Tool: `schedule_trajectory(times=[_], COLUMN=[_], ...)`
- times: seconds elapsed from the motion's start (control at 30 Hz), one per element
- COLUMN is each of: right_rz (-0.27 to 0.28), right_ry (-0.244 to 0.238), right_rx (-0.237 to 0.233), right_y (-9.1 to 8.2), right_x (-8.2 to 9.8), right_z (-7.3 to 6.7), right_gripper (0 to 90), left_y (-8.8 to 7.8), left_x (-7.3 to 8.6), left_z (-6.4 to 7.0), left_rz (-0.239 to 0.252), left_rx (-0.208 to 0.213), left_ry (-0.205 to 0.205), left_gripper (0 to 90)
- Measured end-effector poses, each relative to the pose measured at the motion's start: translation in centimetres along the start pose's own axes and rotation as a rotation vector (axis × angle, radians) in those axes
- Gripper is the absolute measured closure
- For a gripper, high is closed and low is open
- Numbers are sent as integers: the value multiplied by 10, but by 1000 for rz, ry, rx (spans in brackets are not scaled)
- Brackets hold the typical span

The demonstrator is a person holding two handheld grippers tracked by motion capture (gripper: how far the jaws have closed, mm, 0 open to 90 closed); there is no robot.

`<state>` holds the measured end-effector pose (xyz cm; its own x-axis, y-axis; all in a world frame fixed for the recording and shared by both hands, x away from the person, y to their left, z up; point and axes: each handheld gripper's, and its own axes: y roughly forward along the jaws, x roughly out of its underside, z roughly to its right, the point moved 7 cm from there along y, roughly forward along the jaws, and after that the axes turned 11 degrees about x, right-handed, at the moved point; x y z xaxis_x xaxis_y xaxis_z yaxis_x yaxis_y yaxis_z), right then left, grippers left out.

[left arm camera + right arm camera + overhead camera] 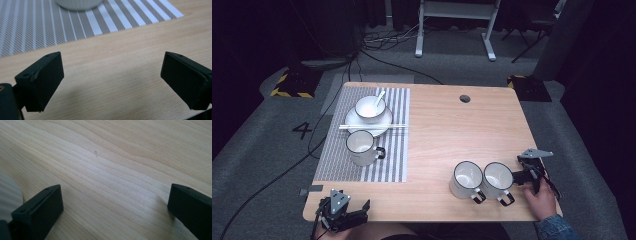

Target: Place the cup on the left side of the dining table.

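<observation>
Left gripper (343, 212): lower left of frame, jaws spread, nothing held.
Placemat (332, 150): left; bowl (370, 107), chopsticks (372, 127), mug (360, 147) on it.
Two mugs (482, 180): lower right, touching.
Right gripper (524, 176): spread, empty, just beside them.
Step, likely: take the nearer mug squarely by its wall, avoiding its neighbour.

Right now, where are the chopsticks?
In the high view the chopsticks lie crosswise on the near edge of the white plate, on the striped placemat at the table's left, between the bowl and the lone mug.
</observation>
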<state>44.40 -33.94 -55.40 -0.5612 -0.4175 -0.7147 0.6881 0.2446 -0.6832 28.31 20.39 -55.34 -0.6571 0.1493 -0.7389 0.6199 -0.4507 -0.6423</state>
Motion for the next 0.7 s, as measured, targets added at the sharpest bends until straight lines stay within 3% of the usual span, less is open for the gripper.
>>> schedule_trajectory(times=[0.03, 0.07, 0.2, 0.33, 0.43, 0.7], right_rz=[0, 0, 0, 0, 0, 0], right_ry=[0, -1, 0, 0, -1, 0], right_rx=[0, 0, 0, 0, 0, 0], right_y=[0, 0, 0, 0, 0, 0], right_x=[0, 0, 0, 0, 0, 0], right_z=[0, 0, 0, 0, 0, 0], right_gripper=[2, 2, 2, 2, 2, 2], left_y=[3, 5, 7, 14, 17, 20], left_x=[3, 4, 5, 8, 8, 8], left_z=[-1, -1, 0, -4, -4, -2], left_rz=[-27, -19, -2, 151, 198, 215], left_rx=[1, -12, -16, -21, -7, 5], left_ry=[-2, 20, 42, 67, 86, 101], left_gripper=[50, 38, 30, 6, 3, 1])
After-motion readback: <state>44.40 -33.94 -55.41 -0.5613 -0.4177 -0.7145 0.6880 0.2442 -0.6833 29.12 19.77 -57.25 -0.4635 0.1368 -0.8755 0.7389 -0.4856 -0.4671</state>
